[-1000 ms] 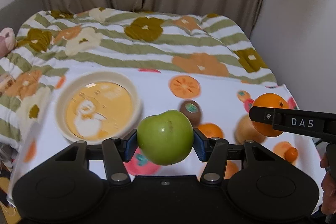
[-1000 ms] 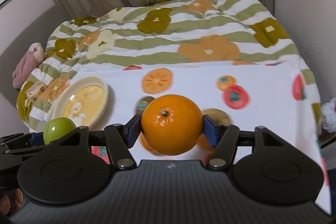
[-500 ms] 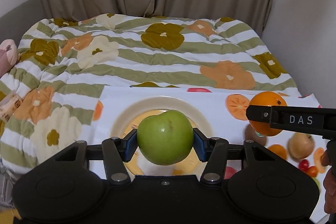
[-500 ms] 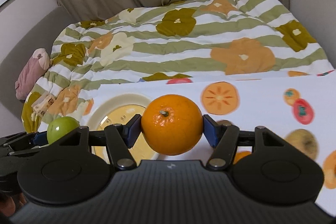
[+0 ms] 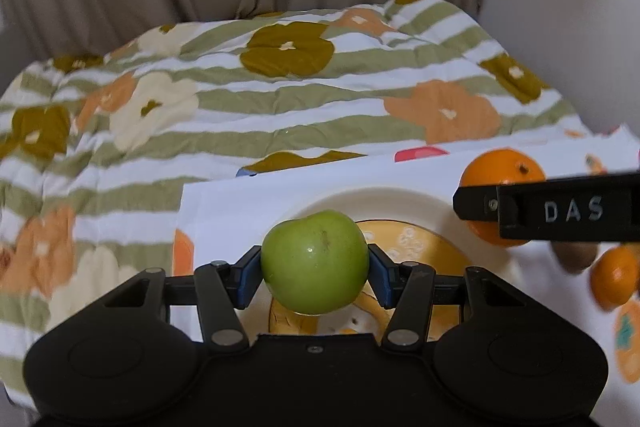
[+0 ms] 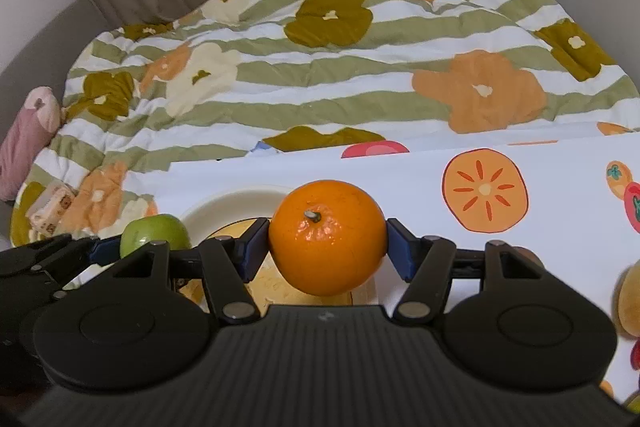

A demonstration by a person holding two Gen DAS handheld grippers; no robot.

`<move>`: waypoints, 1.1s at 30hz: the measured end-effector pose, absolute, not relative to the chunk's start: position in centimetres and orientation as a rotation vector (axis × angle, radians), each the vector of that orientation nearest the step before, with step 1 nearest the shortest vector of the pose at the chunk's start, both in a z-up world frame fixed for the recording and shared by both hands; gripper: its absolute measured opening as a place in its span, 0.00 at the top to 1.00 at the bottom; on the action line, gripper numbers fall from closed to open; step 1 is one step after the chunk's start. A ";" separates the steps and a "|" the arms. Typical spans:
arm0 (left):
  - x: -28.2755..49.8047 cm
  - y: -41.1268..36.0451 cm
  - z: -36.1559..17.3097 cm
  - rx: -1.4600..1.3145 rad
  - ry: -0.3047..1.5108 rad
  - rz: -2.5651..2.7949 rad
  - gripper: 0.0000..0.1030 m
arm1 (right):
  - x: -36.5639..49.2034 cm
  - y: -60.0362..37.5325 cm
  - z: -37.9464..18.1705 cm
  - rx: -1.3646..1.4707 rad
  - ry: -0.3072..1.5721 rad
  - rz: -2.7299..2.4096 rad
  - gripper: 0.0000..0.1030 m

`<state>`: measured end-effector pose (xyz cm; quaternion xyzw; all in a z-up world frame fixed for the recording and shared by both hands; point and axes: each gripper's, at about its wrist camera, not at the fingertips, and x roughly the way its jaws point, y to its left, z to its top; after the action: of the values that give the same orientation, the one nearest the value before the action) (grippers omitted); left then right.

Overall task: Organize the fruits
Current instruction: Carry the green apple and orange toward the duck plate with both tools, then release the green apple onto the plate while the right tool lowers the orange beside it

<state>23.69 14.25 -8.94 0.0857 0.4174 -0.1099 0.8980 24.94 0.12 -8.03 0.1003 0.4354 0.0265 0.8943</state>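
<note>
Fruit handling first, biggest piece down. Plate (image 5: 404,201), cream rim with a yellow printed centre, sits on the fruit-print cloth (image 6: 560,267) over the table, near the cloth's left edge, bed with the striped floral quilt (image 6: 320,75) behind it. Looks rigid and probably ceramic, so I'd set fruit down on it, not drop it.

Orange (image 6: 327,238): firm, round, dimpled skin, moderate weight I'd guess. Right tongs (image 6: 327,247) are clamped on it, blue pads on opposite sides at its widest line, stem facing the camera. That's the right place to hold; above or below the equator a sphere would likely squirt out. It hangs over the near-right part of the plate, clear of the surface as far as I can tell.

Green apple (image 5: 315,261): smaller, smooth and waxy, so the slipperier of the two; hard flesh, should take pad pressure but could bruise if dropped. Left tongs (image 5: 315,269) grip it the same way, pads at mid-height left and right, narrower span than the right pair. It sits over the plate's yellow centre in the left wrist view.

The two tongs are side by side, close; the right one's arm crosses in front of the orange in the left view.

Loose fruit remains on the cloth to the right: a small orange (image 5: 614,277) and a brown one, blurred.
</note>
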 end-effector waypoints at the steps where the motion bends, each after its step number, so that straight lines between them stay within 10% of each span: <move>1: 24.0 14.2 -9.4 0.192 0.867 -0.235 0.43 | 25.2 0.1 -8.3 0.207 0.908 0.050 0.25; 10: 25.4 13.9 -11.0 0.204 0.884 -0.272 0.41 | 25.7 -0.1 -9.2 0.210 0.928 0.043 0.25; 13: 25.3 14.0 -10.2 0.194 0.860 -0.272 0.09 | 25.7 -0.1 -9.2 0.213 0.928 0.044 0.25; 33: 21.4 15.8 -8.4 0.144 0.879 -0.264 0.07 | 26.3 2.1 -10.1 0.039 0.915 0.306 0.25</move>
<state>21.41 15.76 -8.37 0.0696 0.4237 -0.1272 0.8941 26.31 2.11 -10.07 0.0185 0.4399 0.1473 0.8857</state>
